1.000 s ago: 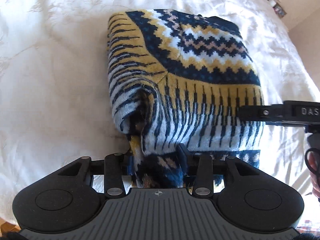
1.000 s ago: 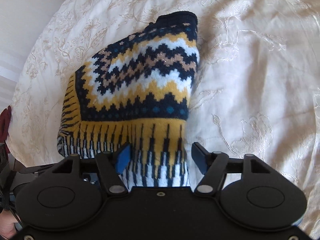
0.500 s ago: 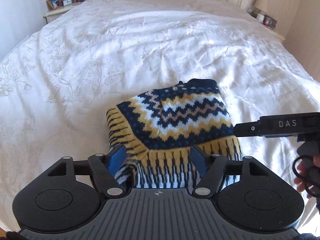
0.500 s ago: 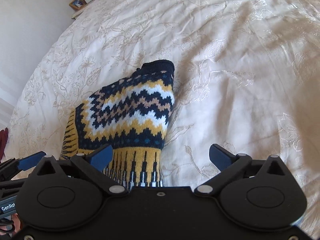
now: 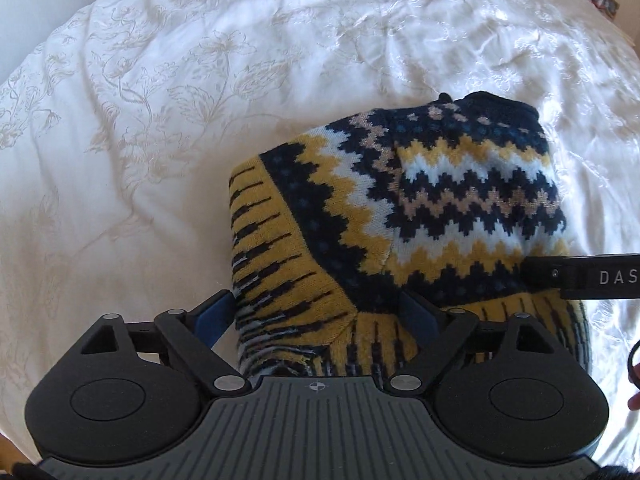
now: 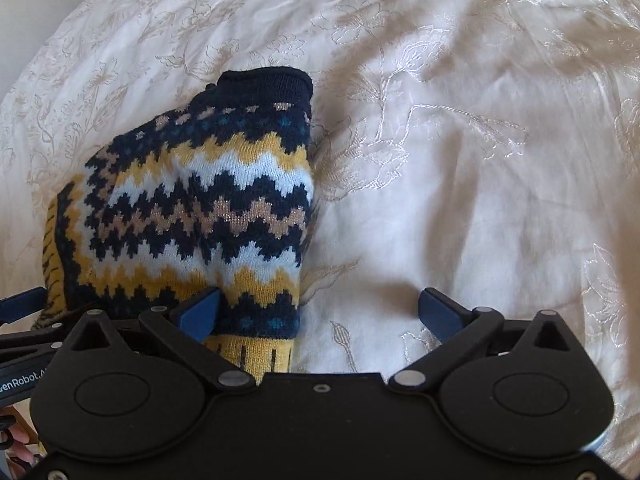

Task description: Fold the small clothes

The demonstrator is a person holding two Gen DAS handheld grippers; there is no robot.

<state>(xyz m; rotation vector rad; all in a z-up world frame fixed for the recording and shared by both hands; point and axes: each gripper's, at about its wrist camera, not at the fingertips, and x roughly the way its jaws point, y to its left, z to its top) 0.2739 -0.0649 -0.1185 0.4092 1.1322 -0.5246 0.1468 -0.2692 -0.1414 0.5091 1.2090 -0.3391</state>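
Although the navy, mustard and pale-blue zigzag-knit sweater already lies folded into a compact bundle on the white embroidered bedspread, its thick knit could spring open, and a finger dragged across it would likely pull the top layer askew. At the sweater's near hem, the left gripper stands wide, its blue pads straddling the striped left corner and holding nothing. At the sweater's right edge, the right gripper is equally spread, one finger over the knit, the other over bare bedspread, gripping nothing.
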